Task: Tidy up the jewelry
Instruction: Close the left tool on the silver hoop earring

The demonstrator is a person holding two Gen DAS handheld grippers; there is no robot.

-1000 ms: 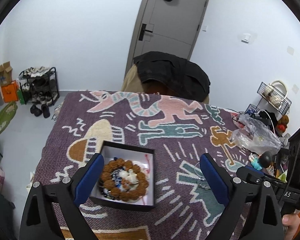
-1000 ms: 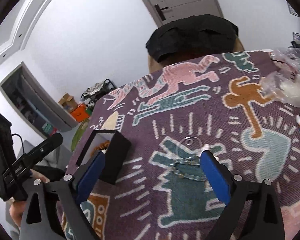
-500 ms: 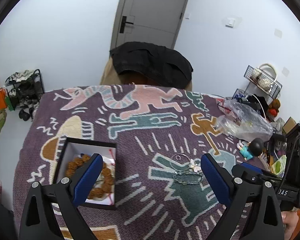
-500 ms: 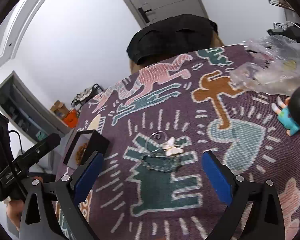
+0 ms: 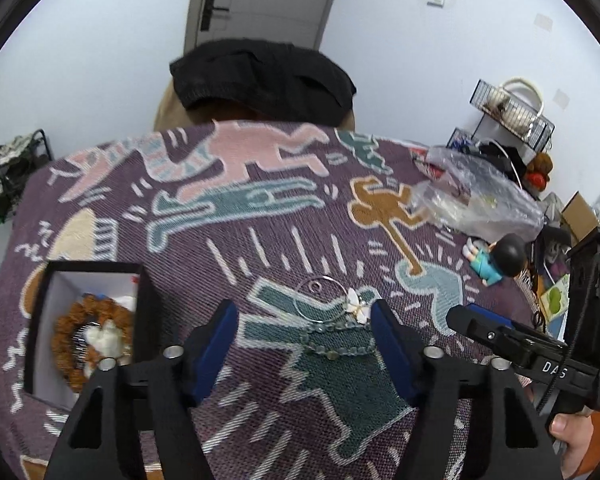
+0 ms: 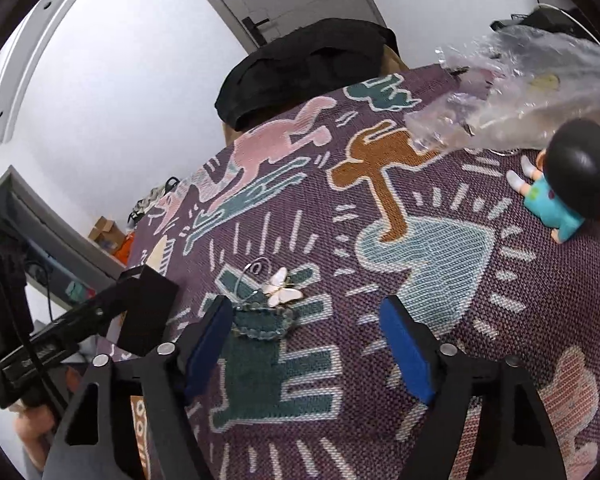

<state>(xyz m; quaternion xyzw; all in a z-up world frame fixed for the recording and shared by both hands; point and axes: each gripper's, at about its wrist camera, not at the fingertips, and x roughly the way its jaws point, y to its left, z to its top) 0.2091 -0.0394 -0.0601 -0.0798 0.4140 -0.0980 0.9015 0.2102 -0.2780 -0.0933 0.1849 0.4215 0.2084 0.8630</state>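
1. The left gripper (image 5: 304,322) has just been narrowing its jaws, yet they stand apart with nothing pressed between them. The beaded bracelet (image 5: 334,340) with its white butterfly charm (image 5: 358,307) lies on the cloth in the gap, the right-hand pad just beside the charm.
2. The right gripper (image 6: 306,326) has also just been narrowing, and its jaws are likewise apart and empty. In its own view the bracelet (image 6: 262,320) lies just ahead of its left pad, not squarely in the gap.
3. My judgement is that the step in hand is picking up the bracelet. The left gripper is better lined up, so let it take the pinch.
4. Lower the pads until they touch the woven tablecloth (image 5: 260,216), then close across the bead strand rather than the thin wire ring (image 5: 320,294), which would likely slip out.
5. Keep the right gripper apart from the left so the two do not collide over the piece.
6. The open black jewelry box (image 5: 96,268), holding a brown bead bracelet (image 5: 86,344), stands to the left, near; it is probably the destination.
7. Lift straight up before carrying, so trailing beads clear the box wall.
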